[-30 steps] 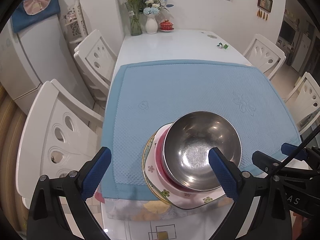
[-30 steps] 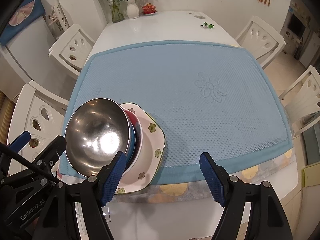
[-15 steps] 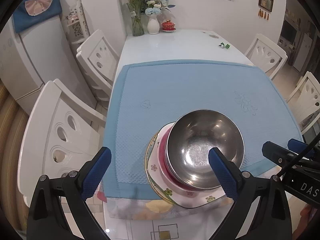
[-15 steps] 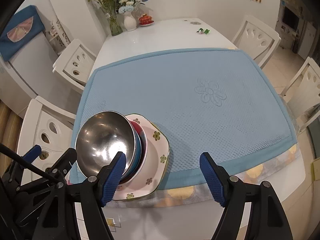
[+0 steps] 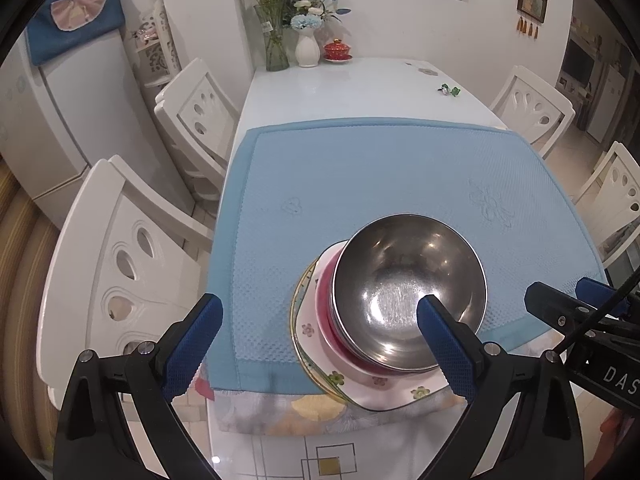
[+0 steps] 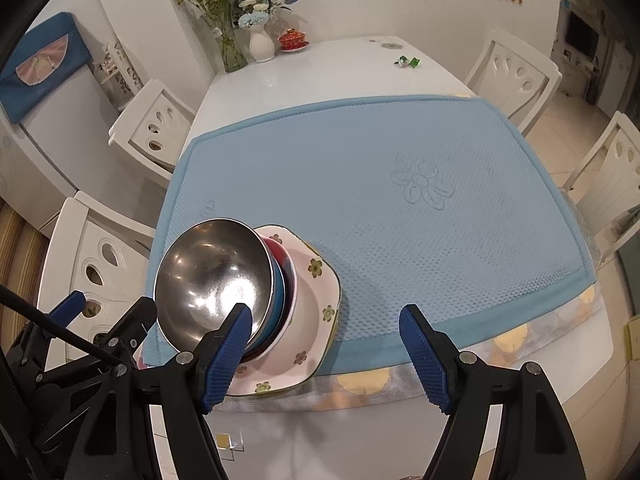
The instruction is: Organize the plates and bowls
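A steel bowl (image 5: 408, 288) (image 6: 212, 276) tops a stack: under it a blue bowl (image 6: 280, 292), a red bowl (image 5: 324, 300), then a white square plate with flowers (image 5: 384, 392) (image 6: 312, 320). The stack sits at the near edge of the blue mat (image 5: 360, 184) (image 6: 400, 184). My left gripper (image 5: 318, 322) hangs open above the stack's left side, its right finger in front of the steel bowl. My right gripper (image 6: 324, 328) is open too, over the plate's right part, nothing between its fingers. Each gripper shows at the edge of the other's view.
White table (image 5: 352, 88) with a glass vase of flowers (image 5: 276, 48), a white vase (image 5: 307, 50), a red lidded cup (image 5: 338, 50) at the far end and a small green item (image 5: 450, 90). White chairs (image 5: 120, 272) stand on both sides. A fridge (image 5: 52, 120) is at left.
Both views have drawn back and up a little, so the stack looks smaller and the table farther. The stack has not moved and both grippers keep the same opening.
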